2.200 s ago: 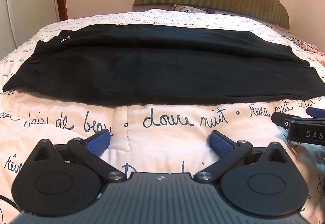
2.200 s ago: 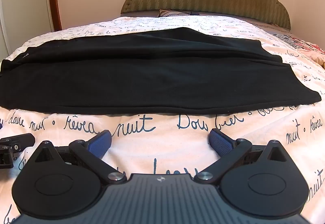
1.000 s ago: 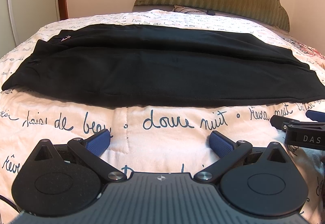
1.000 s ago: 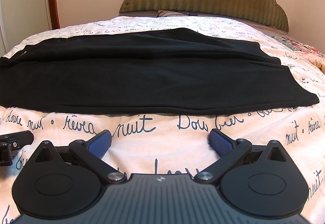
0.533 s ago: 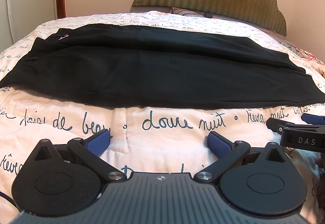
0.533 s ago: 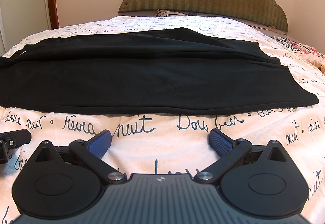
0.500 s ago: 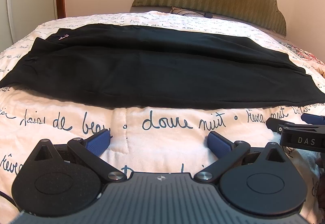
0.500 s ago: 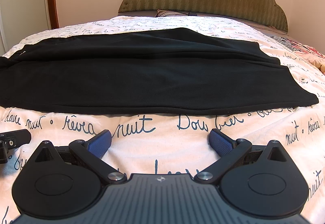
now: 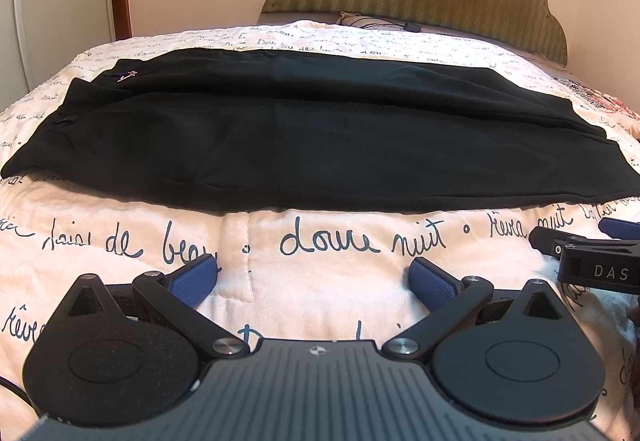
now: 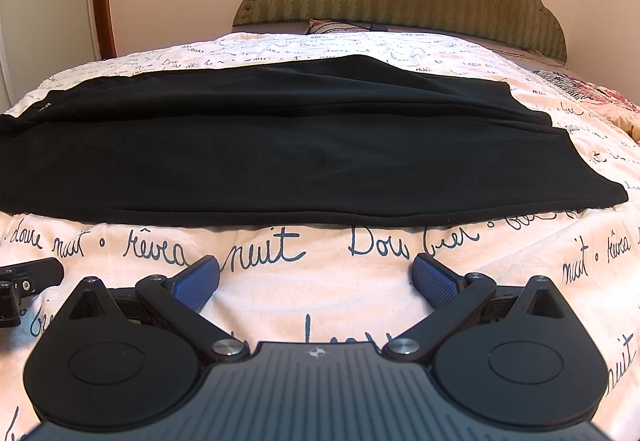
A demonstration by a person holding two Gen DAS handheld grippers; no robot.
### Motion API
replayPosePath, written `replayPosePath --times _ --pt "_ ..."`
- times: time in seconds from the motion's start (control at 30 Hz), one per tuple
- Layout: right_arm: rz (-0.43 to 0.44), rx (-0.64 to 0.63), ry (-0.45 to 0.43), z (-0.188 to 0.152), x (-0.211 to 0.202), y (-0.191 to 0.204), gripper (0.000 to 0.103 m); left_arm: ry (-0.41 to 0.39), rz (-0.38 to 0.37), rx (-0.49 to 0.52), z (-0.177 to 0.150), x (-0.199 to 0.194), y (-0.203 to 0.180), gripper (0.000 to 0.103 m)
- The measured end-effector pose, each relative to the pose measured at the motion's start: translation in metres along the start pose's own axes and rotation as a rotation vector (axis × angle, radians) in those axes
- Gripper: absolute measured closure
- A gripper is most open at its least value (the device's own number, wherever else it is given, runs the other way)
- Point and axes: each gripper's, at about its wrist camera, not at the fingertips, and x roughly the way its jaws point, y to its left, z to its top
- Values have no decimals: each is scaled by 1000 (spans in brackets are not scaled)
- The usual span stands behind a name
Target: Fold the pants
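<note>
One pair of black pants (image 9: 304, 137) lies flat across the bedspread (image 9: 320, 237). Two grippers, left gripper (image 9: 314, 279) and right gripper (image 10: 316, 277), jaws wide apart, hover near its near edge, over bare quilt.

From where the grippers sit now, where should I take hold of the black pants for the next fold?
Take the near long edge of the black pants, coming in low from the front. They lie flat, lengthwise across the quilt, and that edge faces both open grippers: left gripper toward the waist end, right gripper toward the leg end.
</note>
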Motion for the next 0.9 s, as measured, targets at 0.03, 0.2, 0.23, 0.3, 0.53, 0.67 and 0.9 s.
replayPosePath --times 0.03,0.2,0.23,0.3,0.53,0.67,0.9 --pt "1 1 0 0 0 0 0 0 1 1 0 0 -1 0" --pt "4 4 -2 0 0 -1 0 1 9 7 -1 0 -3 0" --pt "6 6 -2 0 0 -1 0 1 10 7 0 0 -3 0" --pt "7 6 -3 0 0 -2 0 1 11 9 0 0 -3 0" --pt "7 6 -2 0 0 -2 0 2 11 8 0 0 -3 0" --pt "8 5 0 0 -1 -2 0 1 1 0 1 -2 1 0" --pt "100 30 76 18 -16 -21 0 -99 8 14 27 -39 58 0"
